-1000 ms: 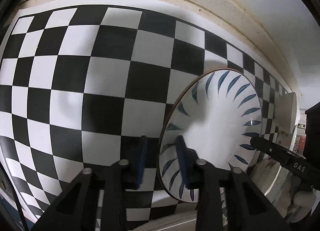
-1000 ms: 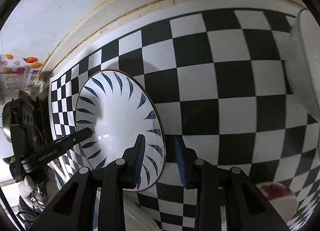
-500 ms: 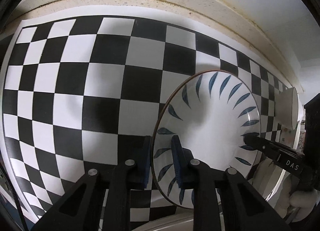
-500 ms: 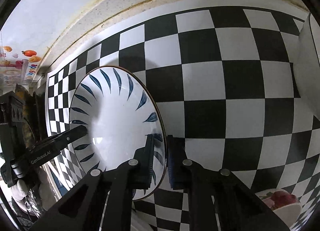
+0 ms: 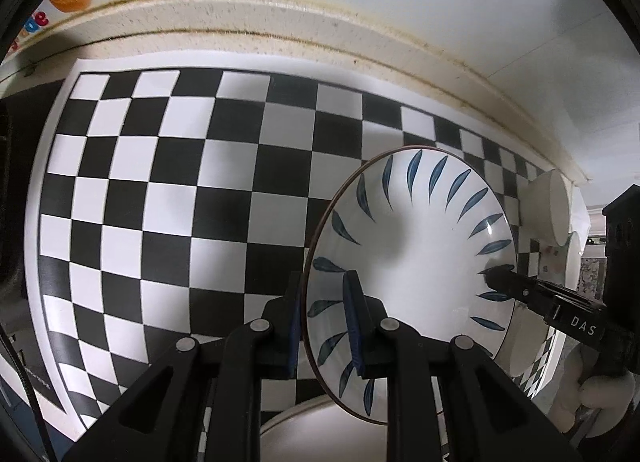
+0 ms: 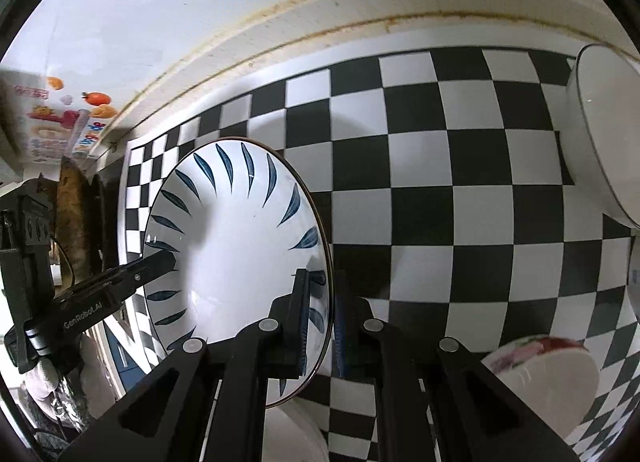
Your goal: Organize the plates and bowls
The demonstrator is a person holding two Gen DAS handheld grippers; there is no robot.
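Note:
A white bowl with blue leaf strokes (image 5: 412, 254) hangs tilted a little above the black-and-white checkered mat (image 5: 160, 190). My left gripper (image 5: 322, 316) is shut on the bowl's near rim, one pad inside and one outside. In the right wrist view the same bowl (image 6: 236, 246) has my right gripper (image 6: 322, 314) shut on its opposite rim in the same way. Each view shows the other gripper's finger across the bowl: the right one (image 5: 536, 296) and the left one (image 6: 120, 286).
A white plate (image 5: 304, 430) lies directly under the bowl. White bowls (image 5: 554, 206) stand on the mat's right side; one large white bowl (image 6: 600, 134) and a flower-patterned bowl (image 6: 548, 366) are closest. A beige backsplash ledge (image 6: 360, 18) borders the mat behind.
The right jaws closed onto the bowl's rim and the left pads tightened. Both grippers then rose with the bowl, so the mat looks smaller and more wall shows.

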